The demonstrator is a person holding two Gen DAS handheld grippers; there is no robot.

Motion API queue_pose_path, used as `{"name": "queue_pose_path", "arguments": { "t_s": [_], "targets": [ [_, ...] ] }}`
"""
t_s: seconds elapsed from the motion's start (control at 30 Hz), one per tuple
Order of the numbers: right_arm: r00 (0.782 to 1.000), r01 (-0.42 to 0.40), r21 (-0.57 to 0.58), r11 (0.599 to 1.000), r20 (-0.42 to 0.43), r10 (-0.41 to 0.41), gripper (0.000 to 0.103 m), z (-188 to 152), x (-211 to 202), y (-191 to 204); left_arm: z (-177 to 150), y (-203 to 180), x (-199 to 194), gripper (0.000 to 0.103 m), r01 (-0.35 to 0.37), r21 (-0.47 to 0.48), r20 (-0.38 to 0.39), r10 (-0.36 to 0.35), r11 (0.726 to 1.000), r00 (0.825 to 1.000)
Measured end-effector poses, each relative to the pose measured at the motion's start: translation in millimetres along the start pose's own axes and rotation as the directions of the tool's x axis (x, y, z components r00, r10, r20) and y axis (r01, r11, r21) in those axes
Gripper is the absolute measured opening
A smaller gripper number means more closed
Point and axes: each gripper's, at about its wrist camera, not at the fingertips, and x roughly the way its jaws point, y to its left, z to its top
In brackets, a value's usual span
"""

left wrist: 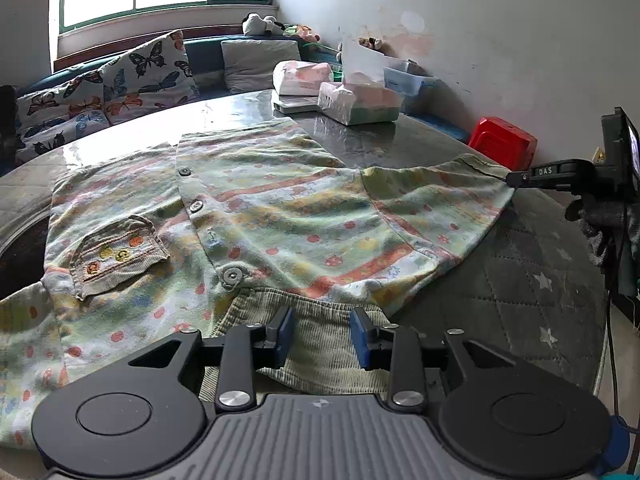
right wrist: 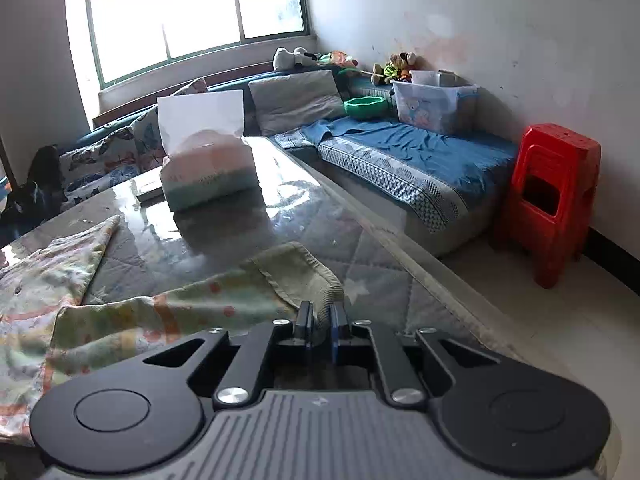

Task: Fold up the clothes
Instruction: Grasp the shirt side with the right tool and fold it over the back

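Observation:
A child's pale green button-up shirt [left wrist: 256, 208] with red and yellow prints lies spread on the table, front up, with a small corduroy chest pocket [left wrist: 120, 256] and a ribbed collar [left wrist: 320, 344]. My left gripper [left wrist: 322, 336] is open, its blue pads either side of the collar. My right gripper [right wrist: 320, 328] is shut on the ribbed cuff [right wrist: 316, 280] of the sleeve [right wrist: 200, 304]; in the left wrist view its tip [left wrist: 516, 179] holds the sleeve end at the table's right side.
Tissue packs [left wrist: 360, 102] and a flat box sit at the far end of the glossy quilted table [left wrist: 520, 280]. A red stool [right wrist: 552, 196] stands right of the table near the wall. A sofa with cushions and a plastic bin [right wrist: 432, 104] lies beyond.

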Motion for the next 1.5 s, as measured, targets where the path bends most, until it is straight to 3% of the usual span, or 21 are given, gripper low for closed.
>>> {"name": "queue_pose_path", "arguments": {
  "t_s": [0.13,0.33,0.57,0.87,1.13,1.3,1.4,1.5],
  "targets": [
    [0.999,-0.022,-0.007,1.0,0.035,0.022,0.006,9.4,-12.9,4.4,6.5,1.4,-8.9,0.036,0.003,-0.011,0.037,-0.003,1.0,0.999],
    [0.983,-0.126,-0.083,0.989,0.123,0.136,0.005,40.1,-52.7,35.2,9.3,-5.1,-0.8,0.037,0.019,0.006,0.03,-0.019,1.0,0.999],
    [0.921,-0.303,-0.27,0.914,0.162,0.353,0.005,66.7,-90.2,118.2,3.7,2.8,-14.5,0.037,0.012,-0.025,0.06,-0.01,1.0,0.998],
    [0.813,-0.507,-0.485,0.713,0.008,0.583,0.004,46.8,-91.3,253.7,-13.7,47.8,-53.9,0.04,-0.096,-0.145,0.113,0.113,0.985,0.987],
    [0.757,-0.619,-0.517,0.591,-0.192,0.625,0.006,-8.9,-81.2,298.8,-30.3,82.5,-69.9,0.04,-0.165,-0.255,0.105,0.197,0.953,0.975],
    [0.713,-0.681,-0.517,0.519,-0.307,0.63,0.015,-41.7,-75.7,320.0,-32.7,91.2,-71.3,0.04,-0.189,-0.276,0.094,0.223,0.942,0.97],
    [0.719,-0.679,-0.513,0.525,-0.319,0.618,0.016,-39.5,-74.5,301.7,-29.7,91.1,-71.1,0.04,-0.19,-0.273,0.096,0.224,0.943,0.97],
    [0.756,-0.647,-0.504,0.573,-0.32,0.572,0.017,-38.3,-65.5,274.2,-25.9,89.6,-69.8,0.04,-0.187,-0.264,0.1,0.22,0.946,0.97]
  ]
}}
